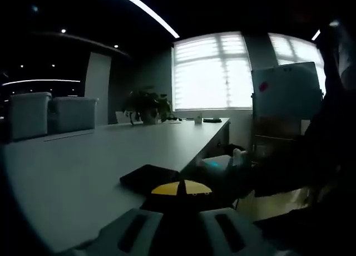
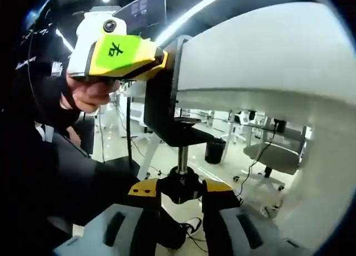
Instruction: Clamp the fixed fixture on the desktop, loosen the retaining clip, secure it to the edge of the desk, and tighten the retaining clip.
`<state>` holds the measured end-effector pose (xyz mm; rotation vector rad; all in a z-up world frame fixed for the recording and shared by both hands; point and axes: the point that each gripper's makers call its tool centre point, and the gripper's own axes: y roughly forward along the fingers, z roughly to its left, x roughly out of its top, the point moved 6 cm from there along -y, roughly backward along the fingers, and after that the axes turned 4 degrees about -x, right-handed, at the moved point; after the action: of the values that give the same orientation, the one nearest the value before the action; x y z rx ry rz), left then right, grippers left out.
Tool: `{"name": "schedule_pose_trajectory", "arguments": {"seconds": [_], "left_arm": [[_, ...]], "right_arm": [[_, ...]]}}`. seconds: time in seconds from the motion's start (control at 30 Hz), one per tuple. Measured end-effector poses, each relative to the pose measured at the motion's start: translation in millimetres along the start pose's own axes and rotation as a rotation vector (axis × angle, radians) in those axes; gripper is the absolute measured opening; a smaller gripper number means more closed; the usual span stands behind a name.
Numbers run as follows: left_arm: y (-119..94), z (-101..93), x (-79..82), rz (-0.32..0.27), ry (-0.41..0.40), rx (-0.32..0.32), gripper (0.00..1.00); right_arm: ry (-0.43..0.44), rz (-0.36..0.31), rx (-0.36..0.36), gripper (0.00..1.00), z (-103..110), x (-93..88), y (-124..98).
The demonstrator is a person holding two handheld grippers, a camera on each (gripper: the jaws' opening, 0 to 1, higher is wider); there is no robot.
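Observation:
A black C-shaped clamp fixture (image 2: 161, 106) sits over the edge of the white desk (image 2: 250, 55). Its threaded screw (image 2: 182, 156) hangs below the desk's underside and ends in a black knob (image 2: 181, 199). My right gripper (image 2: 182, 188) is shut on that knob from below, a yellow-tipped jaw on each side. My left gripper (image 2: 158, 58), yellow with a green label, is held in a hand and shut on the fixture's top. In the left gripper view my left gripper (image 1: 181, 192) is closed on the black fixture (image 1: 178, 205) at the desk's (image 1: 111, 156) edge, beside its flat black plate (image 1: 149, 177).
A potted plant (image 1: 146, 104) stands at the desk's far end, grey chairs (image 1: 28, 114) line the left side, and a whiteboard (image 1: 286, 92) stands to the right. Under the desk are a black bin (image 2: 214, 150) and an office chair (image 2: 278, 156). A person's dark sleeve fills the left.

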<state>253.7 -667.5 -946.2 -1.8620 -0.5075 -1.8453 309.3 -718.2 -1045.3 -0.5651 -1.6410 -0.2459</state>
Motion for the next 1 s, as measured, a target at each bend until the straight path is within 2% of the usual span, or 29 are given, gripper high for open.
{"name": "schedule_pose_trajectory", "arguments": {"seconds": [0.07,0.1,0.13,0.27,0.33,0.43,0.47,0.63,0.7,0.8,0.9,1.0], "left_arm": [[0,0.1,-0.1,-0.002,0.002,-0.001,0.01],[0,0.0,-0.2,-0.004,0.002,-0.001,0.01],[0,0.1,-0.2,-0.004,0.004,-0.002,0.01],[0,2.3,-1.4,-0.007,0.005,-0.01,0.01],[0,3.2,-2.0,-0.01,0.006,-0.009,0.01],[1,5.2,-2.0,-0.014,0.01,-0.011,0.01],[0,5.8,-1.9,-0.019,0.005,-0.012,0.01],[-1,6.5,-1.1,-0.037,-0.012,-0.024,0.01],[-1,5.6,-0.8,-0.037,-0.011,-0.03,0.01],[-1,6.0,-1.1,-0.039,-0.013,-0.037,0.01],[-2,6.3,-1.4,-0.042,-0.015,-0.038,0.01],[-2,6.7,-1.7,-0.046,-0.017,-0.037,0.01]], "right_arm": [[0.006,-0.017,-0.116,0.37,-1,3.8,-3],[0.043,-0.038,-0.15,0.4,0,6.4,-5],[0.05,-0.047,-0.151,0.41,4,8.8,-7],[0.097,-0.03,-0.306,0.42,2,6.5,-17],[0.087,-0.006,-0.399,0.43,5,2.0,-20],[0.134,0.0,-0.455,0.43,17,-1.0,-12],[0.125,0.002,-0.462,0.43,21,-1.0,-7],[0.093,0.024,-0.598,0.45,29,-2.1,4],[0.102,0.018,-0.623,0.44,31,0.2,6],[0.08,0.021,-0.662,0.44,29,2.3,10],[0.106,0.044,-0.695,0.36,24,-3.2,11],[0.139,0.053,-0.714,0.35,19,-8.5,9]]}}
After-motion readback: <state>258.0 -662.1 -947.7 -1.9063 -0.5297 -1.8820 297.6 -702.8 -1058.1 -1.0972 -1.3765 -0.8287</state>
